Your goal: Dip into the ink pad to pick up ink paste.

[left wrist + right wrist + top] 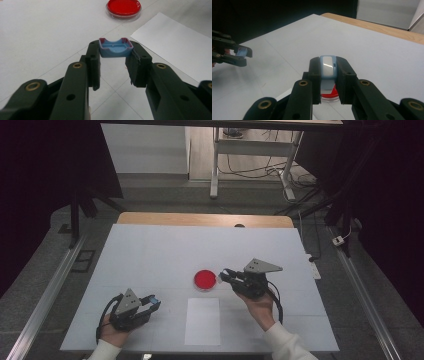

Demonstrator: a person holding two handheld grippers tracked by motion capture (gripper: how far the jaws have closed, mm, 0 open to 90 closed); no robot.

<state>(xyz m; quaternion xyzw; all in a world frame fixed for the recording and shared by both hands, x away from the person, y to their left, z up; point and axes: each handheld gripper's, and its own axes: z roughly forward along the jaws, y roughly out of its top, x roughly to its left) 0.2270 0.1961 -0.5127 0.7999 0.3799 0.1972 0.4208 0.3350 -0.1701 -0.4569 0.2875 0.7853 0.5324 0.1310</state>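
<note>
Each claw grips a blue piece

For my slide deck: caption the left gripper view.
Left gripper clamps a small blue clip above the white table, red petri dish and paper sheet beyond.

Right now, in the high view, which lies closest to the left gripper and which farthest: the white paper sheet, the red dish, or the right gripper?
From the left gripper, which holds a small blue piece:
1. White paper sheet, just to its right on the table's near side.
2. Red dish, farther right and farther back, mid-table.
3. Right gripper, beyond the dish, on the right.
</note>
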